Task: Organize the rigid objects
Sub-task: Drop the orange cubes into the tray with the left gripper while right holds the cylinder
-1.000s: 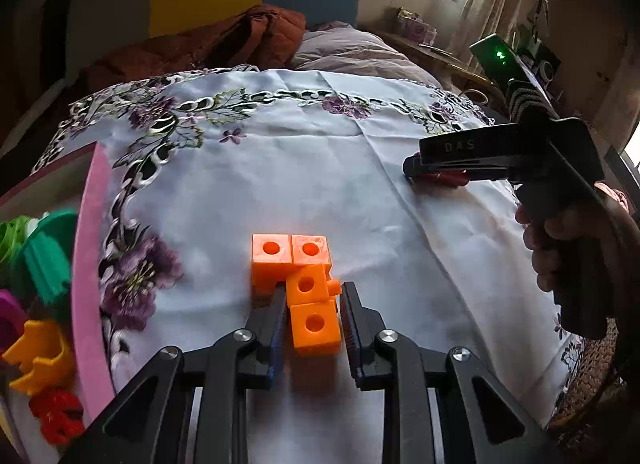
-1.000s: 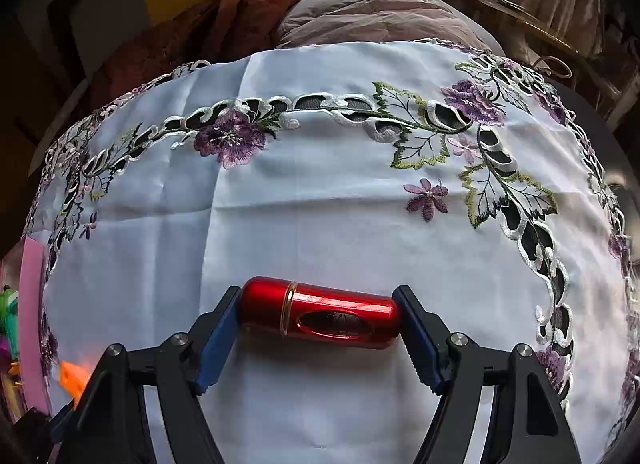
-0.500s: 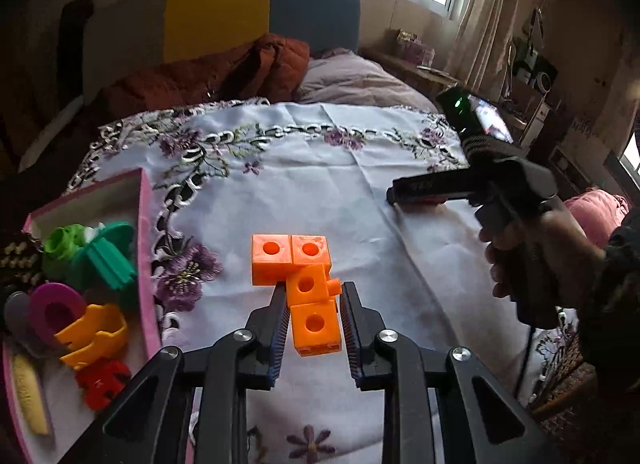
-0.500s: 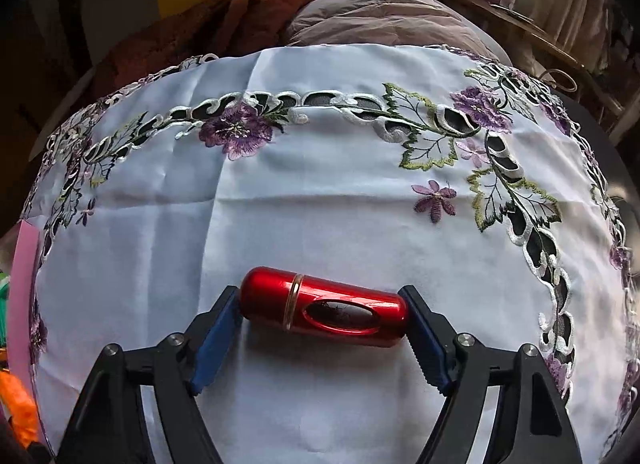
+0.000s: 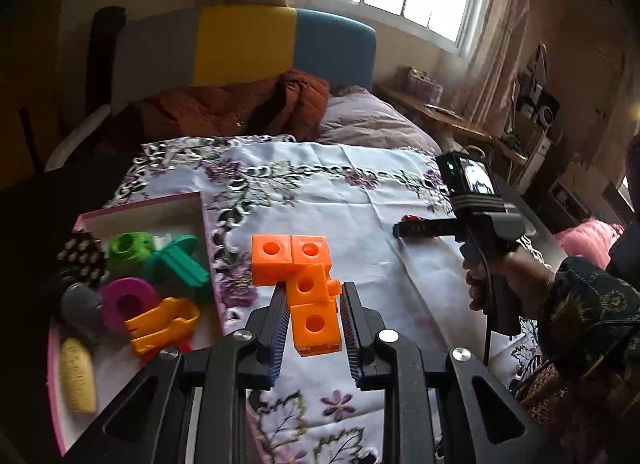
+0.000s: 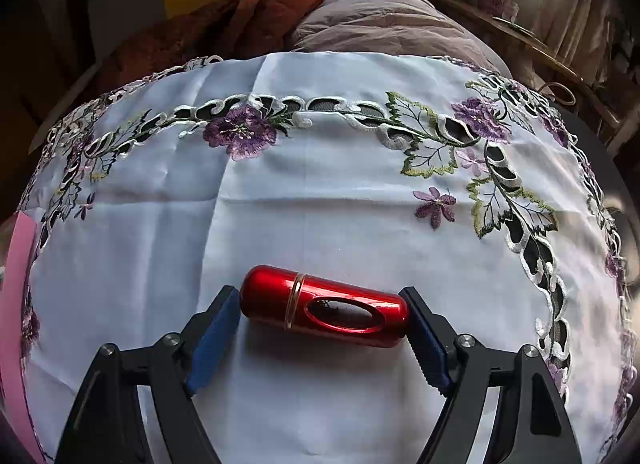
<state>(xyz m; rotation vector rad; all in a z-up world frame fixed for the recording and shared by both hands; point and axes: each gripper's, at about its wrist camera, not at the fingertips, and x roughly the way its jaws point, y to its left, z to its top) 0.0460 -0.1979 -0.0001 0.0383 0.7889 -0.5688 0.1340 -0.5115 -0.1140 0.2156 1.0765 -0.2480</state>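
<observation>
Gripping the lowest cube of an orange block cluster (image 5: 306,292), the left gripper (image 5: 314,328) is clamped shut on it and carries it clear of the white embroidered cloth (image 5: 360,207), likely so it can swing to the pink tray (image 5: 202,223) just to its left, where other plastic toys (image 5: 160,284) already lie sorted. Farther right, the right gripper (image 6: 320,328) sits low over a red metal capsule (image 6: 324,306) lying on the cloth; its jaws, lately widening, flank both ends, and whether the pads press I cannot tell
</observation>
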